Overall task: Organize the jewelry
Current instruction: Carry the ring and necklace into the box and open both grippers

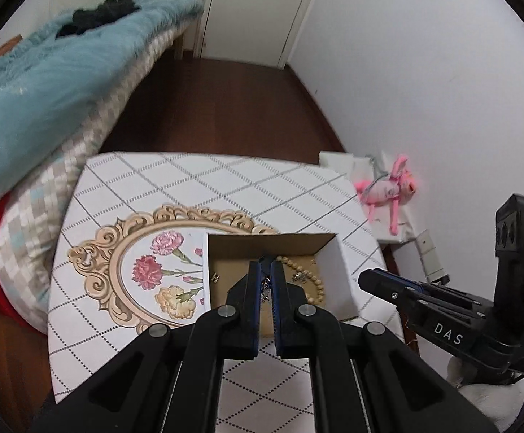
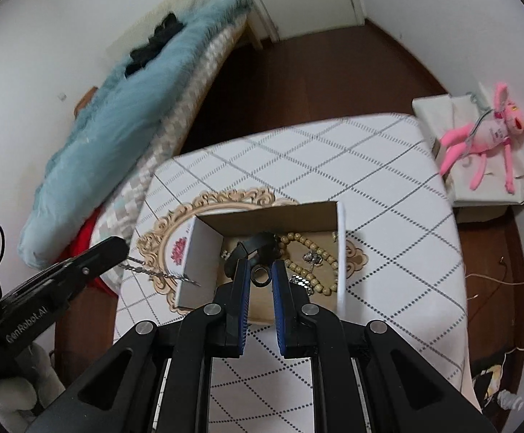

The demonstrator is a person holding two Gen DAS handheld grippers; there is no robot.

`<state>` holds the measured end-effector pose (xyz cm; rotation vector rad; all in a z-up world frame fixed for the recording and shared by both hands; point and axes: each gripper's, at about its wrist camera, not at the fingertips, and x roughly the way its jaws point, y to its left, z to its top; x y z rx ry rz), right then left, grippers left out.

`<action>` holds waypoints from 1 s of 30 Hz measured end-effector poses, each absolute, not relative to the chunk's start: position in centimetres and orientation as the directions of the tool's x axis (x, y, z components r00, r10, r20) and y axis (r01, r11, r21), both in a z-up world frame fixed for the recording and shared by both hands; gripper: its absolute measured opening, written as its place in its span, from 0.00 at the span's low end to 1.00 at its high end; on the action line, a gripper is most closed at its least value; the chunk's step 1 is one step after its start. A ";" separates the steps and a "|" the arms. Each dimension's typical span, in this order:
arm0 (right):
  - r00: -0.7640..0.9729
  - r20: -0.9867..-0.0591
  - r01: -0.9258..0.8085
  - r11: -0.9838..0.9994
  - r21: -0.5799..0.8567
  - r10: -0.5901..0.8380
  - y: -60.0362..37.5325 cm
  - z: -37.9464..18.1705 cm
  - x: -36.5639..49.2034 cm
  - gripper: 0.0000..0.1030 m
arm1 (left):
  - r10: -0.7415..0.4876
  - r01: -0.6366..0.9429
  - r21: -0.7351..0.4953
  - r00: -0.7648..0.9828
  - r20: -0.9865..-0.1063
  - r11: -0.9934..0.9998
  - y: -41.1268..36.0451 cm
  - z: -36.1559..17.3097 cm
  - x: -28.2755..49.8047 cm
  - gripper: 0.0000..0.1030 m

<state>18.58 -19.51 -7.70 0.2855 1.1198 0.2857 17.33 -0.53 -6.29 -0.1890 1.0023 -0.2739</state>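
Observation:
An open cardboard box (image 1: 328, 252) (image 2: 204, 249) stands on the table and holds a wooden bead bracelet (image 1: 316, 283) (image 2: 309, 249) and small metal pieces (image 1: 300, 276) (image 2: 310, 258). My left gripper (image 1: 266, 265) is shut on a thin silver chain (image 1: 266, 288); in the right wrist view the chain (image 2: 161, 274) hangs from it (image 2: 121, 247) beside the box's left wall. My right gripper (image 2: 261, 270) is shut on a black watch (image 2: 262, 276) by its strap ring, held over the box. It also shows in the left wrist view (image 1: 365, 278), right of the box.
The table has a white grid-patterned cloth (image 1: 190, 187) (image 2: 388, 180). An ornate oval floral tray (image 1: 125, 263) (image 2: 175, 238) lies under and left of the box. A bed with a blue blanket (image 1: 45, 72) is to the left. A pink plush toy (image 1: 388, 187) (image 2: 478, 137) lies on a white box at the right.

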 end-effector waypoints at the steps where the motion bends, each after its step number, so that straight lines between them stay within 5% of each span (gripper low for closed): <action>1: 0.387 -0.846 -0.082 0.928 0.364 0.367 -19.3 -8.4 19.2 0.12 | -0.316 0.139 -0.285 0.486 -0.815 0.948 -0.7 -7.1 17.9 0.03; 14: 0.156 -0.930 -0.090 0.943 0.322 0.332 -16.5 -15.3 23.5 0.16 | -0.157 0.050 -0.148 0.348 -0.924 0.988 -0.8 -12.3 20.4 0.11; 16: 0.159 -0.930 -0.083 0.944 0.321 0.330 -16.7 -15.4 23.7 0.28 | -0.142 0.030 -0.140 0.342 -0.929 0.990 -0.2 -12.5 20.6 0.20; 20: 0.191 -0.933 -0.088 0.952 0.293 0.305 -17.0 -14.6 23.7 0.39 | -0.101 -0.001 -0.110 0.386 -0.917 0.994 0.9 -12.1 20.4 0.64; 23: 0.226 -0.936 -0.078 0.963 0.258 0.269 -17.6 -13.6 23.4 0.40 | -0.066 -0.021 -0.081 0.398 -0.915 0.996 1.4 -11.9 20.0 0.67; 26: 0.287 -0.940 -0.071 0.983 0.170 0.184 -18.4 -12.4 22.4 0.59 | -0.031 -0.033 -0.049 0.419 -0.908 0.998 1.7 -11.9 19.3 0.69; 29: 0.337 -0.939 -0.050 0.997 0.051 0.065 -19.2 -11.5 21.2 0.88 | 0.009 -0.041 -0.010 0.439 -0.899 0.999 1.6 -12.2 18.5 0.98; 30: 0.346 -0.938 -0.043 0.999 0.010 0.025 -19.4 -11.4 20.6 0.96 | 0.018 -0.039 0.001 0.446 -0.895 0.999 1.4 -12.3 18.2 1.00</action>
